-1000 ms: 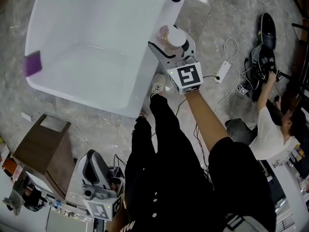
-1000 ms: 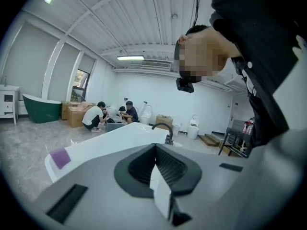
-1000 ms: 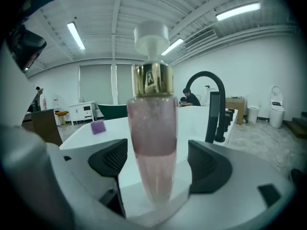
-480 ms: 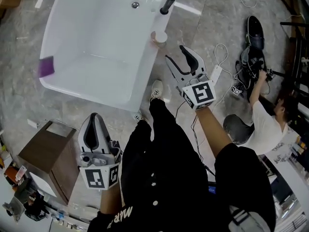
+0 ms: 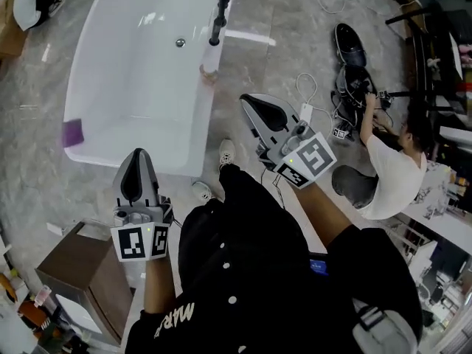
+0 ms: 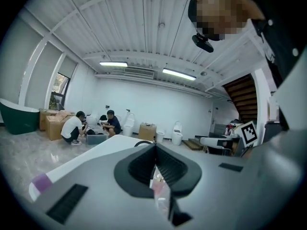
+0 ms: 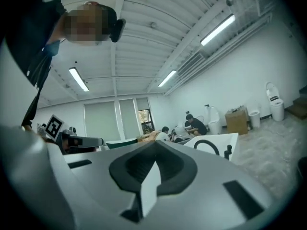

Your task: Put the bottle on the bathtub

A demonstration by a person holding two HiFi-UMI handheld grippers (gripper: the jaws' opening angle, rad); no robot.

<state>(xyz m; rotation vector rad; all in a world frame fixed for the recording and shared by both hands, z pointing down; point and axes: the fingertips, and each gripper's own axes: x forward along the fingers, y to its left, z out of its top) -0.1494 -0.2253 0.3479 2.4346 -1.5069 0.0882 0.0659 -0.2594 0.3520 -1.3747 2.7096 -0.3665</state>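
The pinkish bottle (image 5: 209, 60) with a white cap stands upright on the right rim of the white bathtub (image 5: 110, 57), just below the black faucet (image 5: 215, 9). My right gripper (image 5: 251, 103) is shut and empty, over the floor well short of the bottle. My left gripper (image 5: 138, 155) is also shut and empty, near the tub's near end. In the left gripper view the shut gripper (image 6: 154, 146) points along the bathtub (image 6: 91, 152). In the right gripper view the shut gripper (image 7: 156, 143) faces the bathtub (image 7: 218, 141) and its faucet (image 7: 207, 145).
A purple object (image 5: 72, 133) sits on the tub's left rim. A wooden cabinet (image 5: 70, 286) stands at lower left. A person (image 5: 387, 172) crouches on the floor at right beside cables, a power strip (image 5: 305, 113) and black gear (image 5: 349, 46).
My right gripper has let go of the bottle, left it on the rim, drawn back and shut. My left gripper has risen beside the tub's near end.
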